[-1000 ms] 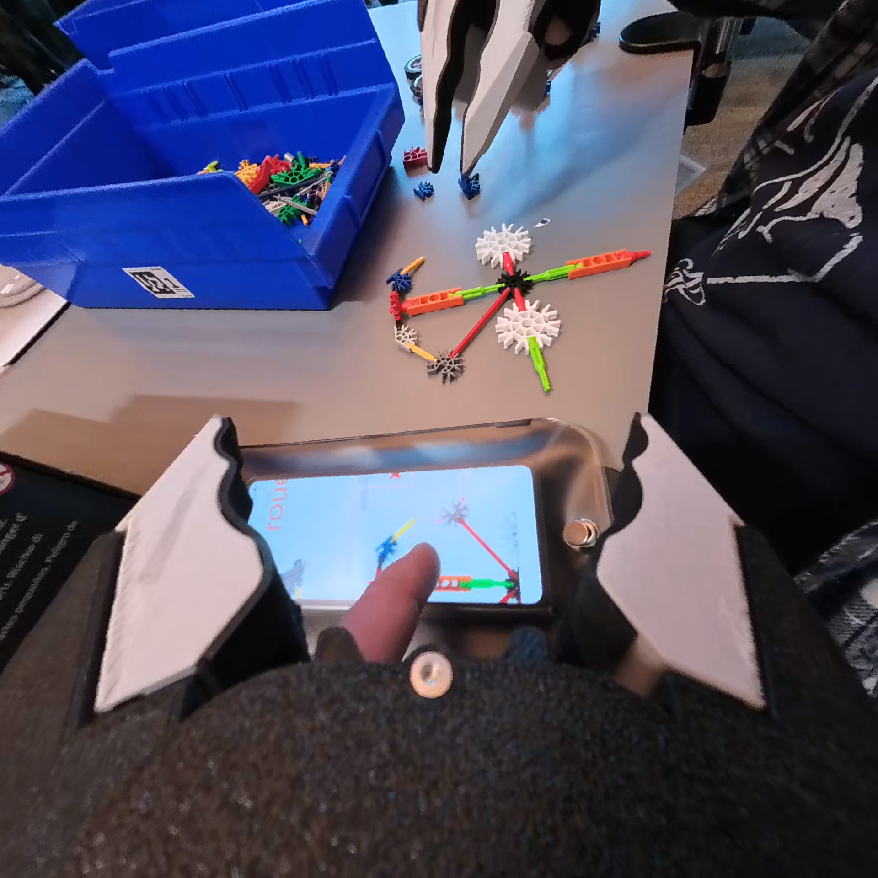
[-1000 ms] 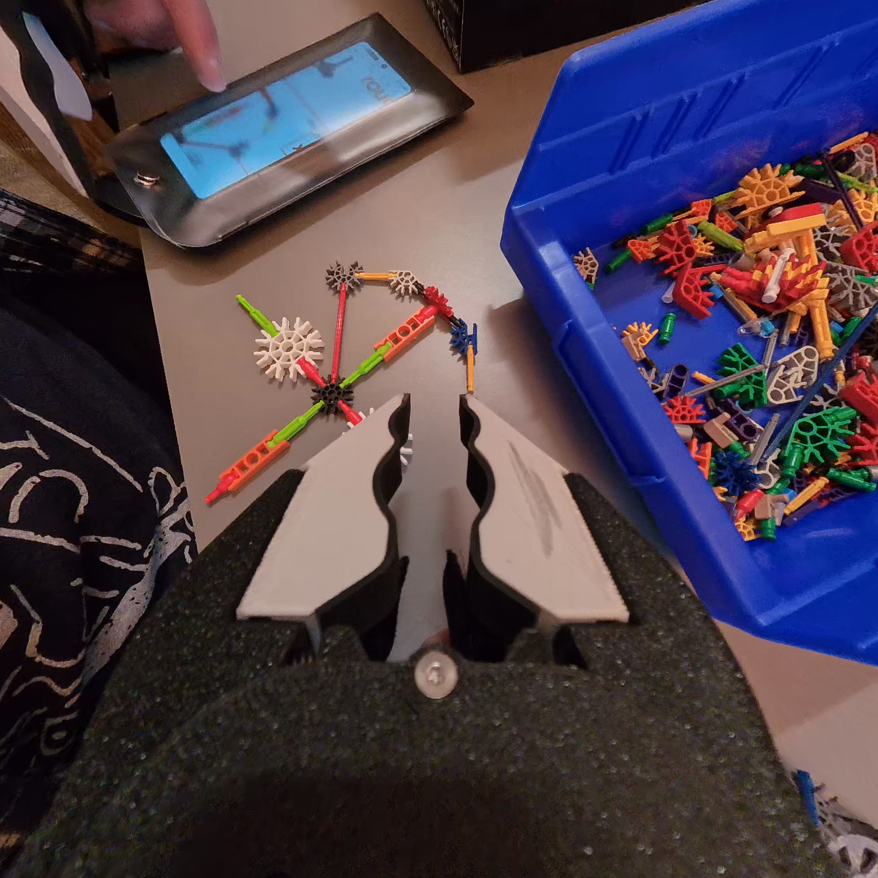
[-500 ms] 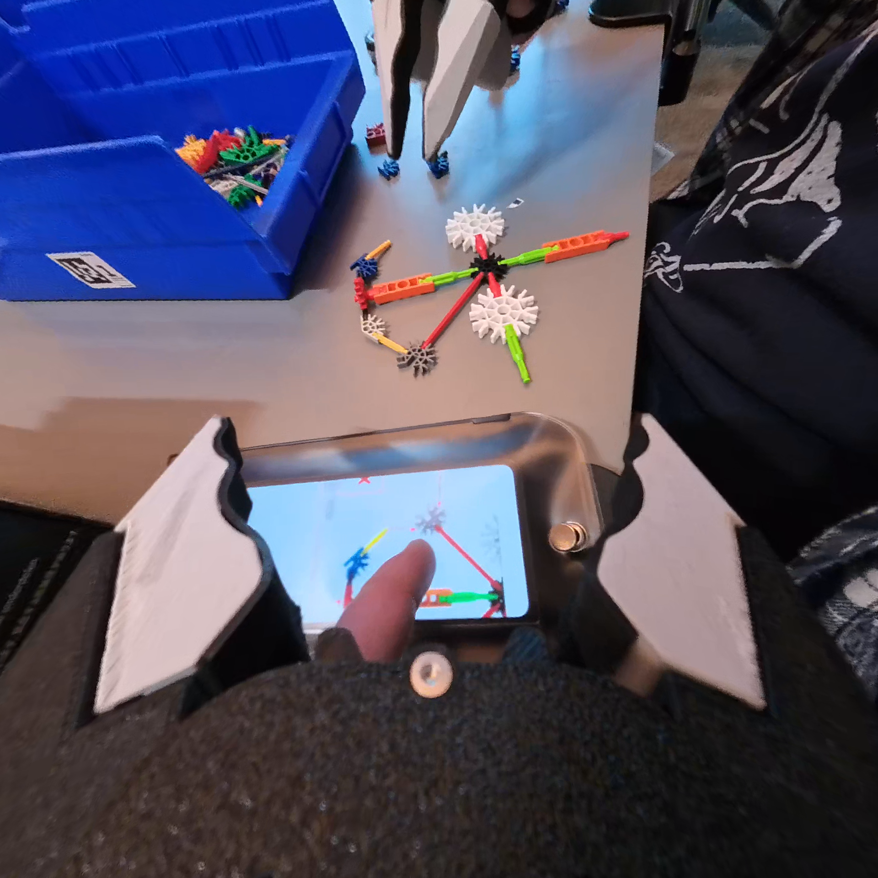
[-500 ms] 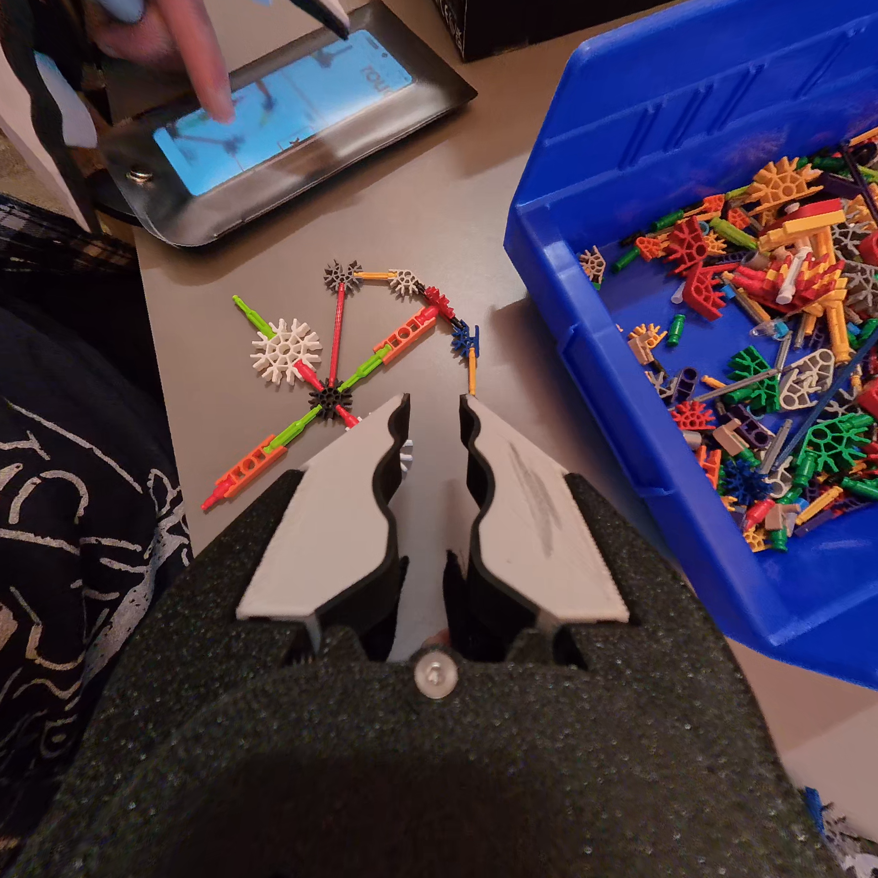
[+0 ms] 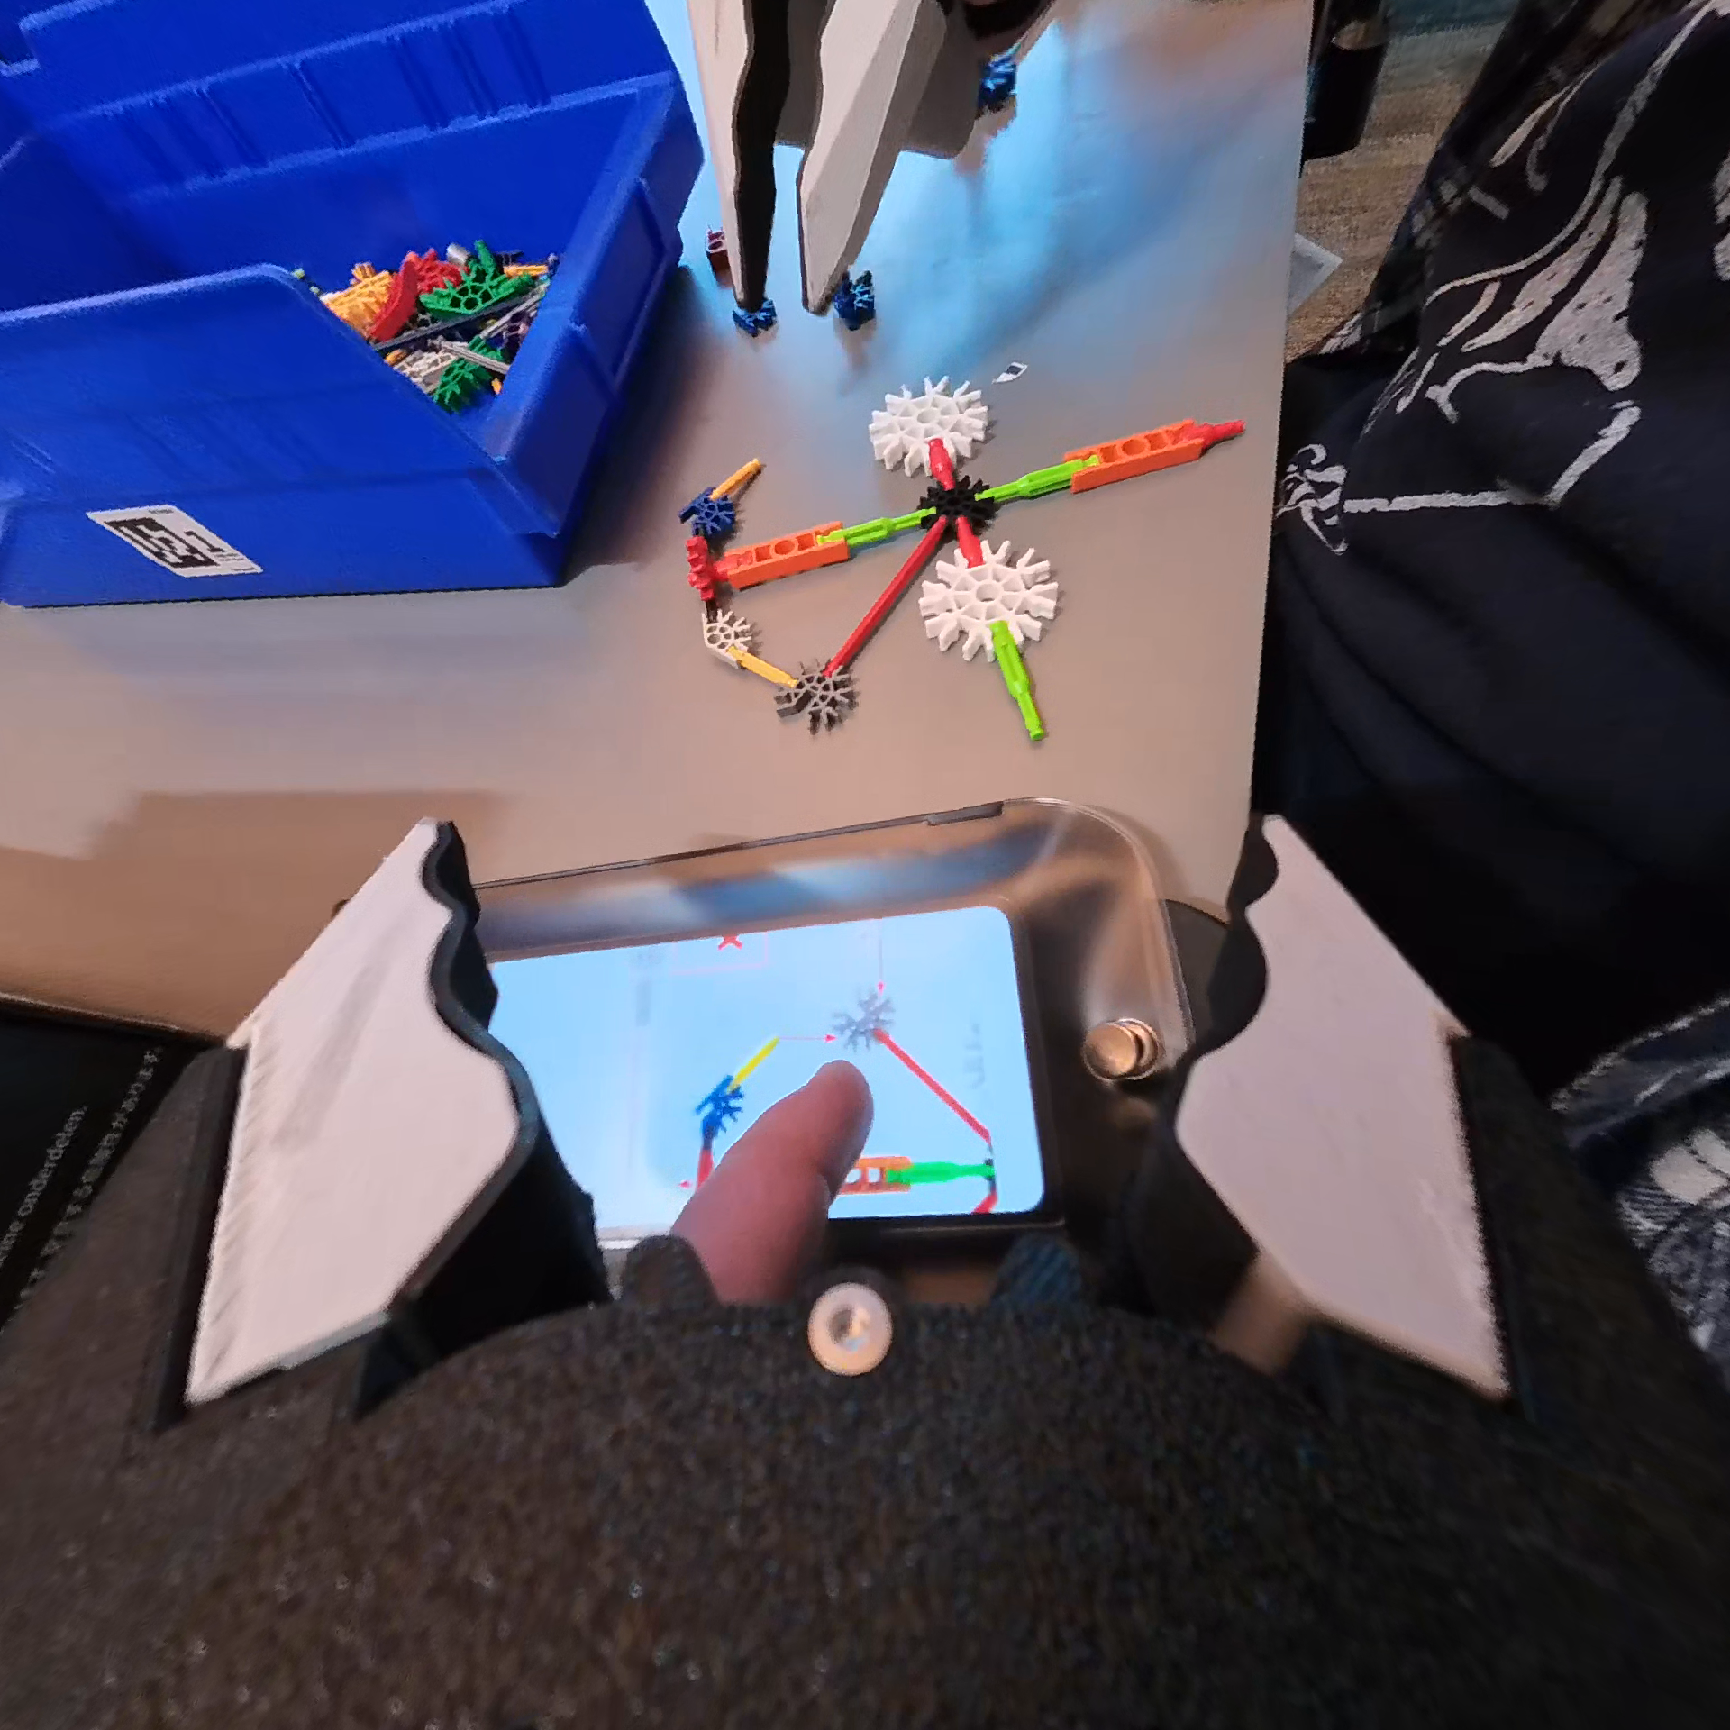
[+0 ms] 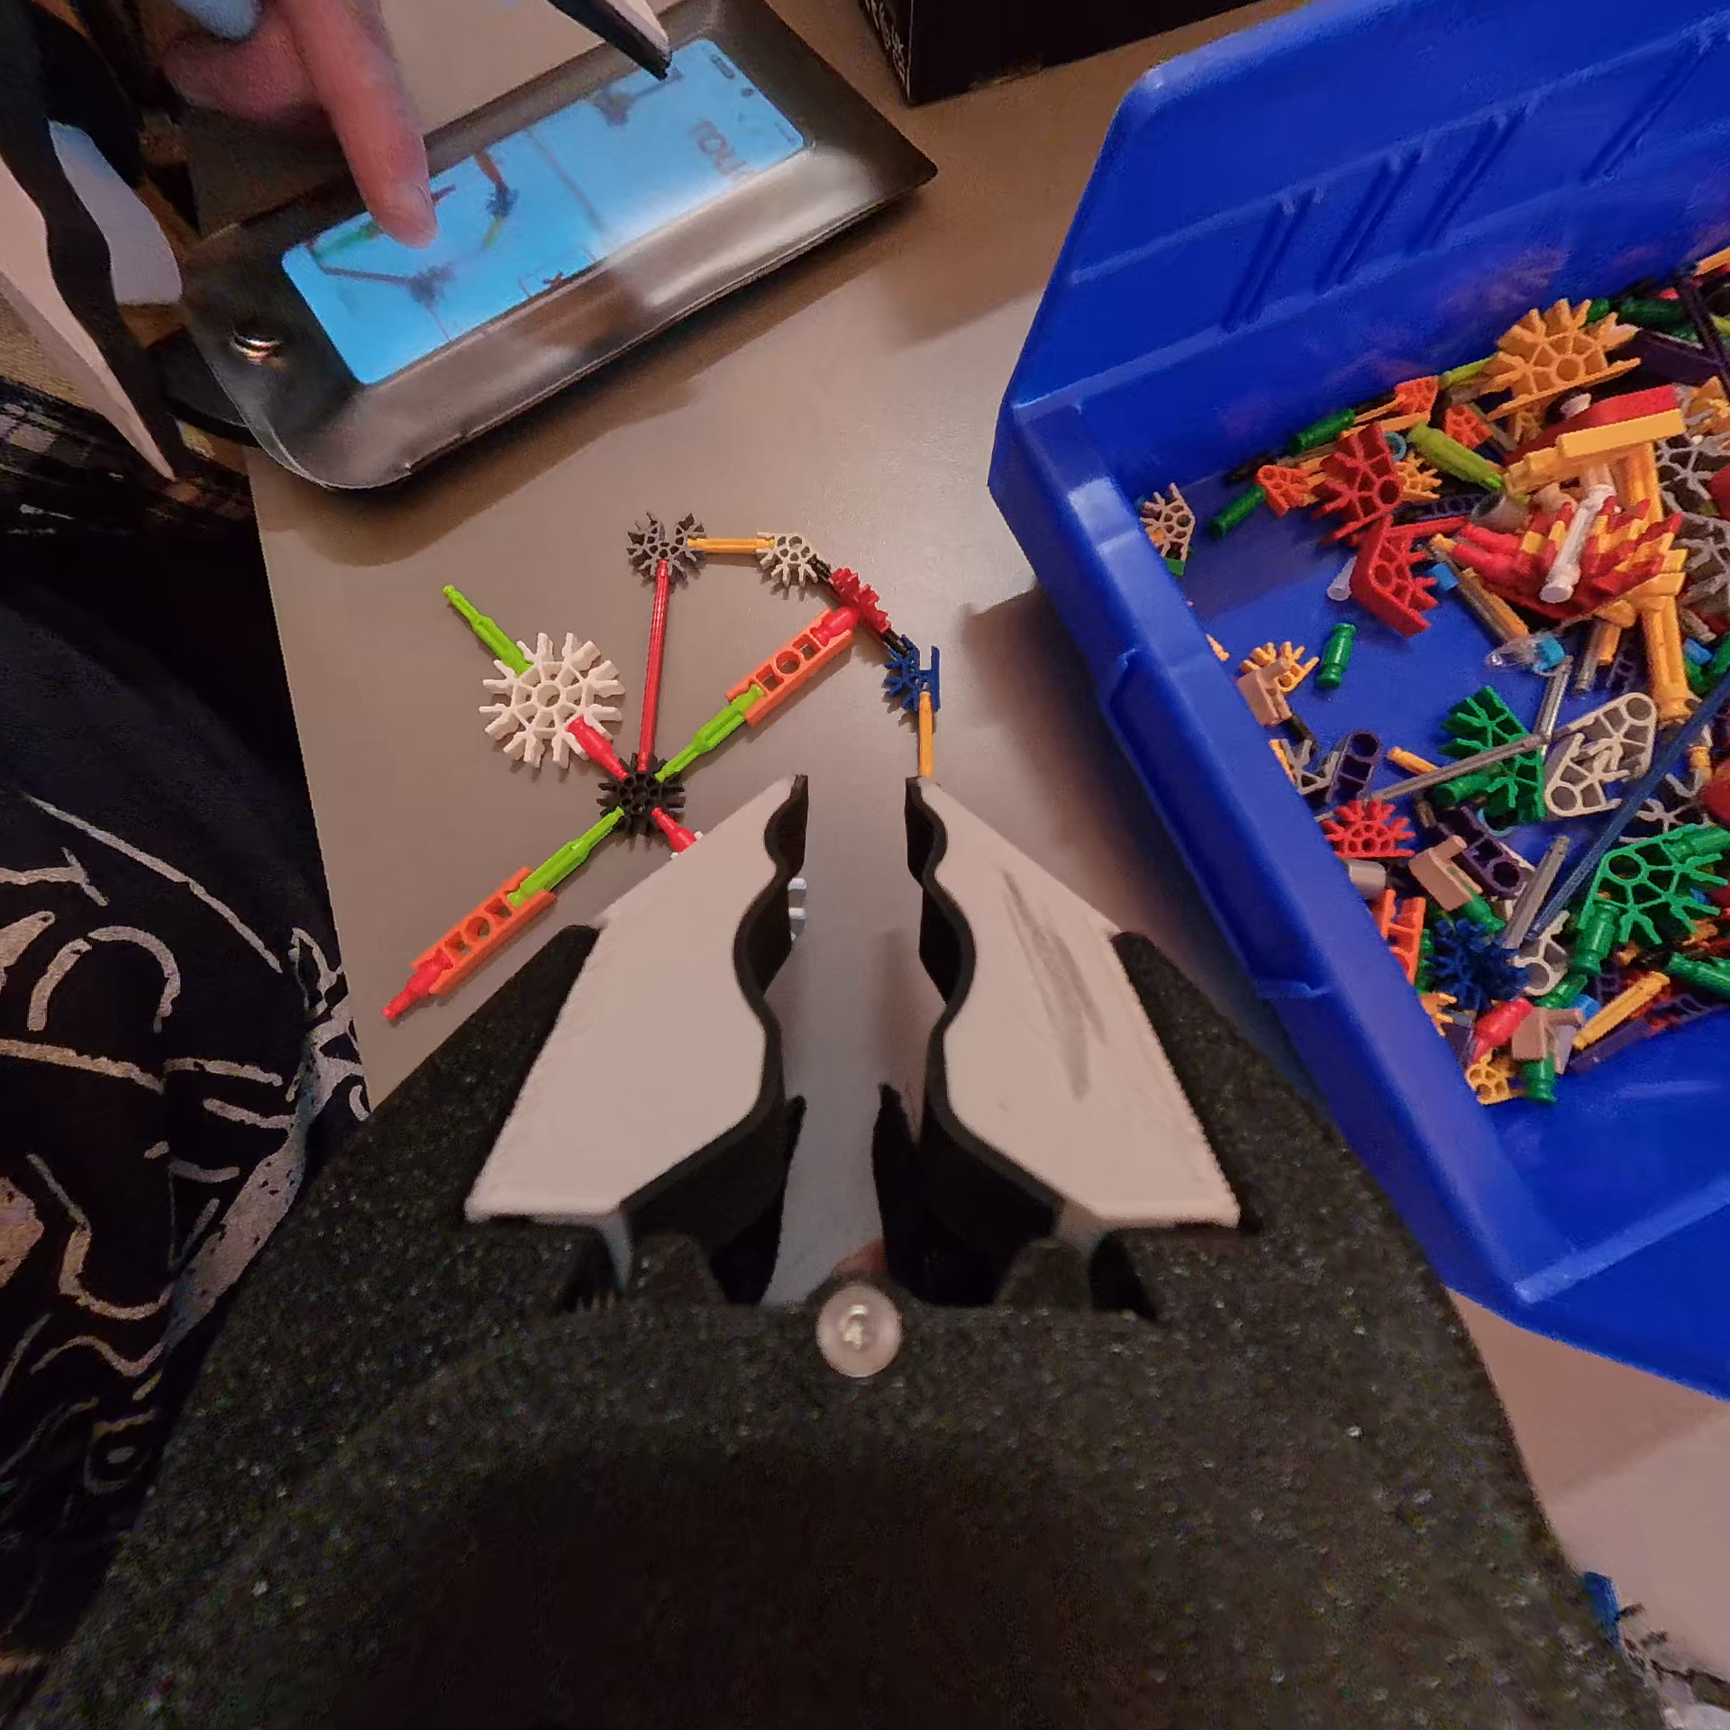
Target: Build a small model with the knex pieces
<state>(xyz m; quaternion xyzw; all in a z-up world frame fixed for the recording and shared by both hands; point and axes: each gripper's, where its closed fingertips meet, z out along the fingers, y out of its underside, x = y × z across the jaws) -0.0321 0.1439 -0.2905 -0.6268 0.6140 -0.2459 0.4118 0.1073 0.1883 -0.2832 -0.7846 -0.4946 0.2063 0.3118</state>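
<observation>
My left gripper [image 5: 847, 833] is wide open and empty, hovering over a phone [image 5: 936, 983] in a clear sleeve. A bare finger [image 5: 777, 1170] touches its lit blue screen. Beyond it lies a flat toy assembly [image 5: 945, 505] of coloured rods, a black hub and white snowflake connectors. My right gripper [image 6: 854, 784] stands just above the table at the near side of that assembly [image 6: 641, 796]. Its jaws are a narrow gap apart and hold nothing. Its left finger hides part of one white connector. In the left wrist view its tips stand by two small blue connectors [image 5: 754, 318].
A blue bin [image 6: 1217, 749] with several loose coloured parts stands right of the assembly; it also shows in the left wrist view [image 5: 281, 421]. A black box [image 5: 75, 1123] lies beside the phone. A person's dark printed clothing [image 6: 140, 936] borders the table edge. The grippers' ends are close to 15 cm from one another.
The finger has slid across the phone screen and the picture on it has shifted. My left gripper has drifted slightly over the phone. My right gripper has barely moved.
</observation>
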